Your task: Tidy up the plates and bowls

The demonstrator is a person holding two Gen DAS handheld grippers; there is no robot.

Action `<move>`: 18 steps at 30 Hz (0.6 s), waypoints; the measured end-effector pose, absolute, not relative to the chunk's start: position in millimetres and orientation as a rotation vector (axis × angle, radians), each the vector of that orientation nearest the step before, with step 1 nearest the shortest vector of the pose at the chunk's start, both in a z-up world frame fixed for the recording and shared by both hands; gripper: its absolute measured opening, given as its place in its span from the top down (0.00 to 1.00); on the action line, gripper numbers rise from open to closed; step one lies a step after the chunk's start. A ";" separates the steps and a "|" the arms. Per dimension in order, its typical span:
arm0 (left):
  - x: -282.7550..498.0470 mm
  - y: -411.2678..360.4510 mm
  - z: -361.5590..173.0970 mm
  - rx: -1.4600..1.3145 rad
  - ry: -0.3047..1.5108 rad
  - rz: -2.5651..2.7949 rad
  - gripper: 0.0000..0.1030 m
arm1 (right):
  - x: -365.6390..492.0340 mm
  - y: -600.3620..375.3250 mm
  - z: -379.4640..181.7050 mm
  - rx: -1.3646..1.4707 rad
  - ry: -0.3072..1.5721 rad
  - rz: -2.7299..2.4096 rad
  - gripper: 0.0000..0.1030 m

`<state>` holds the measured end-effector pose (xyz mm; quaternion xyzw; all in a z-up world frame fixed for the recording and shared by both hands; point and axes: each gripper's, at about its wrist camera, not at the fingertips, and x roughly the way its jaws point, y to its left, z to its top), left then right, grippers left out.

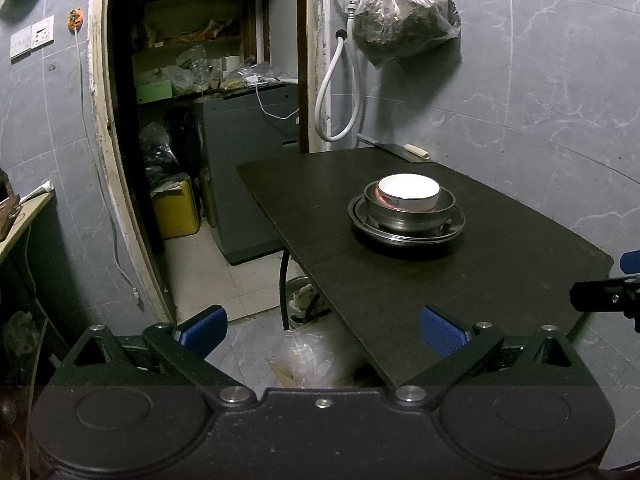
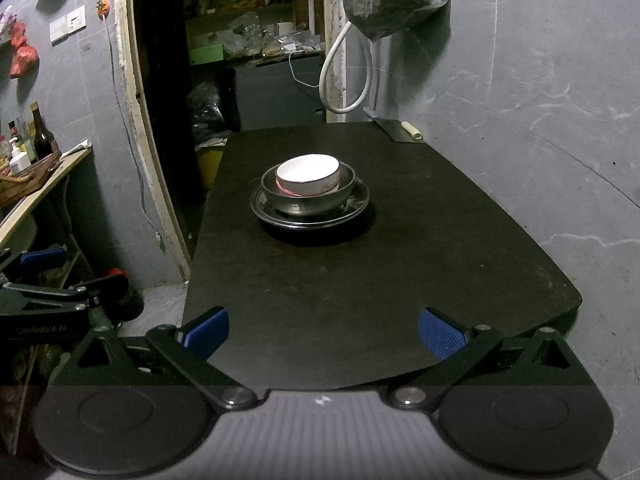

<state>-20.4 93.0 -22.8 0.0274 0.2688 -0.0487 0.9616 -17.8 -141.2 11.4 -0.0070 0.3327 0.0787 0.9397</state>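
Note:
A white bowl (image 1: 408,192) (image 2: 308,180) sits inside a steel bowl (image 1: 410,214) (image 2: 308,200), which rests on stacked metal plates (image 1: 408,234) (image 2: 310,216) in the middle of the dark table (image 1: 400,300) (image 2: 360,280). My left gripper (image 1: 322,330) hangs open off the table's near left corner, well short of the stack, with nothing between its blue pads. My right gripper (image 2: 324,330) is open over the table's near edge, empty, with the stack straight ahead. The right gripper's tip (image 1: 608,296) shows at the right edge of the left wrist view.
A cleaver (image 1: 396,151) (image 2: 396,130) lies at the table's far edge by the grey wall. A bag (image 1: 404,20) and a white hose (image 1: 332,96) hang on the wall. Left is an open doorway with cluttered shelves (image 1: 192,64), and a side counter with bottles (image 2: 32,148).

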 end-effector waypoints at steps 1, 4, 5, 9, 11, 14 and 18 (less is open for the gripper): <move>-20.2 93.1 -23.1 0.055 0.545 -0.098 0.01 | -17.9 -141.1 11.4 -0.014 0.679 0.160 0.00; -19.7 93.6 -24.1 0.054 0.547 -0.097 0.01 | -18.2 -141.0 11.3 -0.014 0.680 0.160 0.00; -19.6 93.7 -24.2 0.054 0.547 -0.097 0.01 | -17.4 -141.1 11.5 -0.014 0.681 0.160 0.00; -19.7 93.7 -23.9 0.054 0.546 -0.097 0.01 | -17.3 -140.5 11.4 -0.015 0.683 0.160 0.00; -19.6 93.8 -24.1 0.054 0.547 -0.097 0.01 | -17.2 -140.5 11.5 -0.015 0.683 0.160 0.00; -19.7 93.9 -23.9 0.054 0.546 -0.097 0.01 | -17.9 -140.2 11.4 -0.015 0.684 0.160 0.00; -19.5 94.3 -24.2 0.054 0.547 -0.097 0.01 | -17.4 -140.3 11.6 -0.015 0.684 0.160 0.00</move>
